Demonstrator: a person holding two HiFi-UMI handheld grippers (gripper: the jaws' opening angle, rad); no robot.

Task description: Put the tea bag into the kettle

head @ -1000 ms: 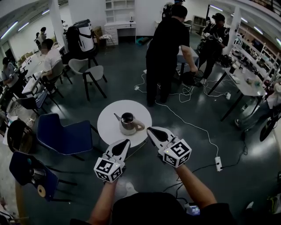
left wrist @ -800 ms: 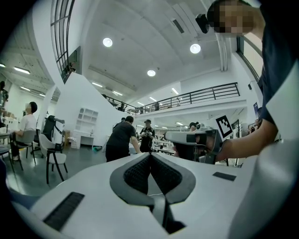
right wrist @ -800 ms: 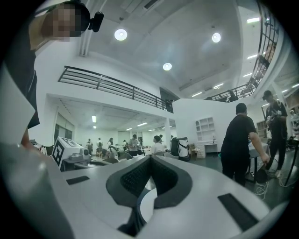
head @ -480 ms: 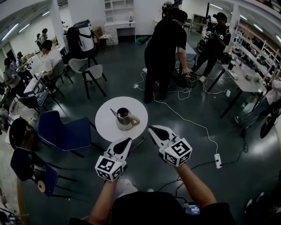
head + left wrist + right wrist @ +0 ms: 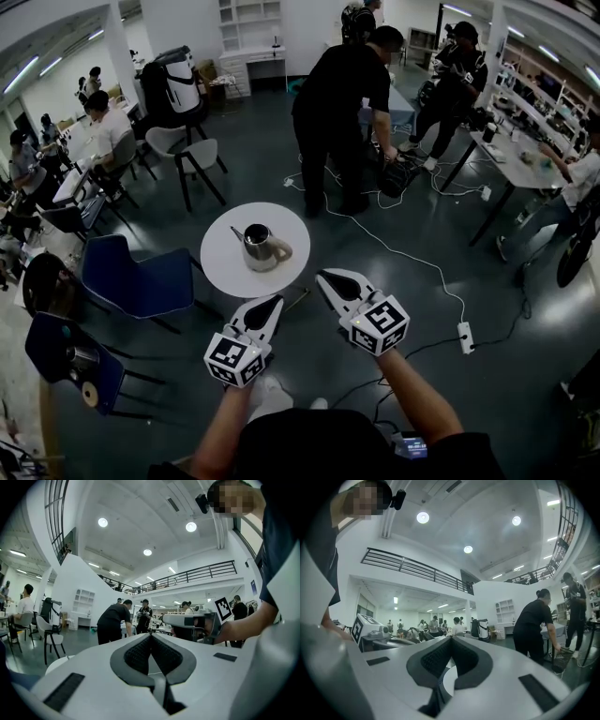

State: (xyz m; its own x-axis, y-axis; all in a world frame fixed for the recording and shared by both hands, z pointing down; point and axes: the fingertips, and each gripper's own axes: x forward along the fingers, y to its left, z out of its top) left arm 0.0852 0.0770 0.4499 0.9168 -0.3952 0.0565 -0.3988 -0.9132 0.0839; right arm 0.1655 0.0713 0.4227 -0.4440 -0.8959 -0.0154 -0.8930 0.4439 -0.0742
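White table (image 5: 223, 272) — kettle (image 5: 260, 247) spout left, handle right — jaws together on left gripper (image 5: 273, 303), right gripper (image 5: 324, 277)

Dim overhead light, heavy fisheye edge distortion.

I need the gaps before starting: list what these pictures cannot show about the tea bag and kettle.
Tea bag: in no view; on the table it would be too small for the head view.
Kettle inside: a dark opening, too small in the head view.
Gripper views: kettle unseen, the shut left gripper and right gripper fill the lower frame.
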